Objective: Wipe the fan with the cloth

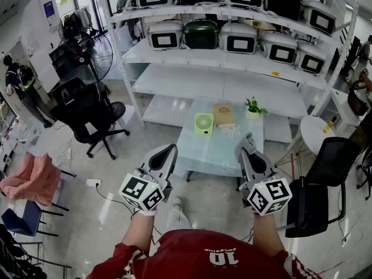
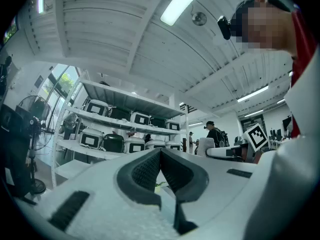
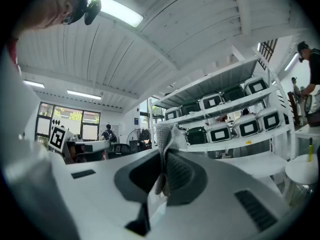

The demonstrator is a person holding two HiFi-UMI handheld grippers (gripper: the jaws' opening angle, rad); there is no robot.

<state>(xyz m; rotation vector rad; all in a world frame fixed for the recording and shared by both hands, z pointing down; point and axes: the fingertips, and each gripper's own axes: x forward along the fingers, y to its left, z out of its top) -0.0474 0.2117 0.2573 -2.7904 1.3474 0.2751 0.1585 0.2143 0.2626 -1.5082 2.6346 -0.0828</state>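
A small green desk fan [image 1: 203,123] stands upright at the far left of a pale blue table [image 1: 215,153]. Both grippers are held up in front of me, short of the table and pointing toward it. My left gripper [image 1: 172,149] is shut with its pads meeting at the tip [image 2: 160,152] and nothing between them. My right gripper [image 1: 249,139] is shut on a grey cloth [image 3: 167,134], which sticks up past the jaw tips in the right gripper view.
A tan book [image 1: 223,114] and a small potted plant [image 1: 253,107] sit beside the fan. White shelves [image 1: 232,77] with several cookers stand behind the table. Black office chairs [image 1: 87,112] [image 1: 314,196] flank it. A large black floor fan [image 1: 100,57] stands far left.
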